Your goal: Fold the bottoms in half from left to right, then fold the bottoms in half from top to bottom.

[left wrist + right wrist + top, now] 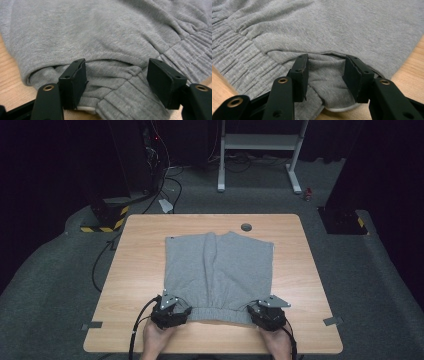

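Here both hands hold the left gripper [170,310] and right gripper [268,313], jaws apart, at the shorts' [219,270] waistband corners.

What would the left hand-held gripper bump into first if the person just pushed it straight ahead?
Most likely the grey shorts. The left hand-held gripper has its jaws open at the waistband corner, with bunched cloth already lying between them, so it should meet fabric almost at once. How near the cloth is cannot be told exactly.

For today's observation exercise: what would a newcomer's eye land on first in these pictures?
First, the grey shorts spread flat in the middle of the wooden table, waistband toward the person. Next, the left gripper and right gripper at the waistband's two corners, jaws open with bunched fabric between them.
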`<state>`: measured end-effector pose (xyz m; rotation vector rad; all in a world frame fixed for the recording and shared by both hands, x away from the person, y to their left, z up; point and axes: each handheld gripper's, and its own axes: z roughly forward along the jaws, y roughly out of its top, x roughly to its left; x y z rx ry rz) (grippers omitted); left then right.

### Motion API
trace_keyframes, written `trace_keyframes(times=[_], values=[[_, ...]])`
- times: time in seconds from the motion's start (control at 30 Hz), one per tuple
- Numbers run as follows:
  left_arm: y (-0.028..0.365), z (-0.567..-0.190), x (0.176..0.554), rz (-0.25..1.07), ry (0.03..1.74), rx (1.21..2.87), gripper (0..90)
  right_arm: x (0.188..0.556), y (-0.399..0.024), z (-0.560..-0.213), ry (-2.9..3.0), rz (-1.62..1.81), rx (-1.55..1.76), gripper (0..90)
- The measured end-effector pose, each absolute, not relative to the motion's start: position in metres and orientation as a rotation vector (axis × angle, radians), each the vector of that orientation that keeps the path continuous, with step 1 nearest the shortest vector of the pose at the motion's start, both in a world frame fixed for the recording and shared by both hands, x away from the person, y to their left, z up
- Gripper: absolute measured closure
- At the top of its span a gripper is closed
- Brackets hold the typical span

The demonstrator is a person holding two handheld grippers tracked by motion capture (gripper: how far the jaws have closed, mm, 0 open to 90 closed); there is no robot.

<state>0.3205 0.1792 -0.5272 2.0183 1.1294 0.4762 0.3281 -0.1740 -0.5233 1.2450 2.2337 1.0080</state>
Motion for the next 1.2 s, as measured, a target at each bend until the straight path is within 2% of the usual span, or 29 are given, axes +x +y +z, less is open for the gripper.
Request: trace_keyframes(times=[0.7, 0.87, 1.0, 1.2], values=[[0.177, -0.527, 0.302, 0.44, 1.109, 2.022, 31.7, 0.308, -0.178, -0.523, 2.246, 1.02, 1.244, 54.7], [0.178, -0.526, 0.304, 0.413, 1.118, 2.011, 29.5, 0.31, -0.179, -0.521, 2.253, 1.028, 1.254, 53.7], [0.18, -0.52, 0.305, 0.432, 1.106, 1.971, 31.0, 0.309, -0.175, -0.512, 2.231, 1.042, 1.229, 53.2], [0.188, -0.513, 0.322, 0.372, 1.136, 1.935, 33.6, 0.315, -0.153, -0.507, 2.283, 1.125, 1.169, 53.4]])
